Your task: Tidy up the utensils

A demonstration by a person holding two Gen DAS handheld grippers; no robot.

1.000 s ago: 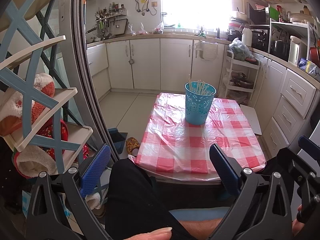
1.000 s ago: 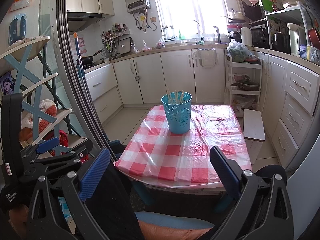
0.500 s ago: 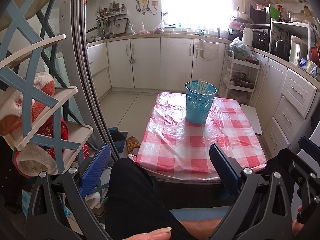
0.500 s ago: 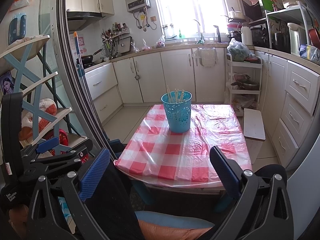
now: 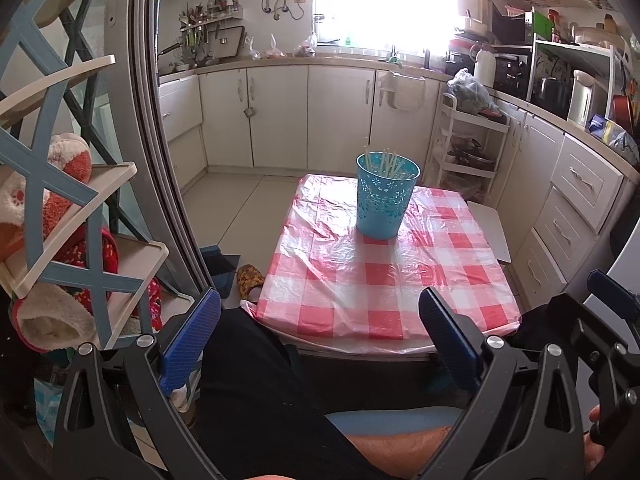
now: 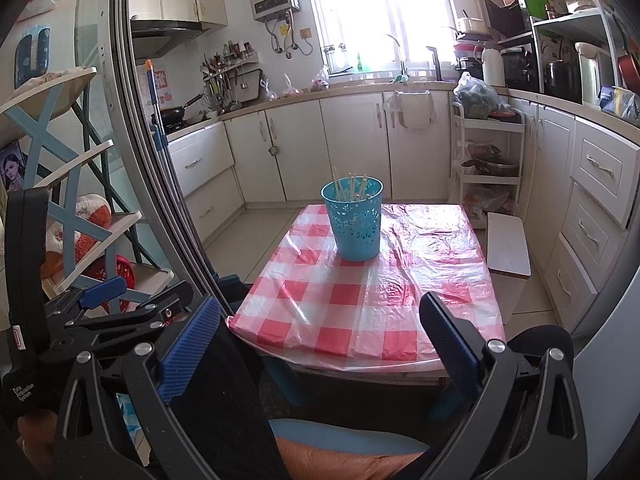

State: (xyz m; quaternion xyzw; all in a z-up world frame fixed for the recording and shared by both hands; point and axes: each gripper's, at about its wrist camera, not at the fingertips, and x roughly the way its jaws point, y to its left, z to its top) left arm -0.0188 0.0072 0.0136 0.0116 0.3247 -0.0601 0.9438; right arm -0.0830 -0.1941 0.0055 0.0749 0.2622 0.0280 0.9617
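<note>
Blue cup (image 5: 386, 199) holding chopsticks (image 5: 387, 163): upright on far half of checked table (image 5: 384, 280). Left gripper (image 5: 320, 340) and right gripper (image 6: 320, 340): jaws wide apart, empty, held short of table's near edge.

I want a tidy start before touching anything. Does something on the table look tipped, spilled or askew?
Nothing stands out. The blue cup stands upright on the checked tablecloth with the chopsticks inside it, and nothing is spilled. The cloth's plastic cover is only wrinkled. Both the left gripper and the right gripper are open and empty.
</note>
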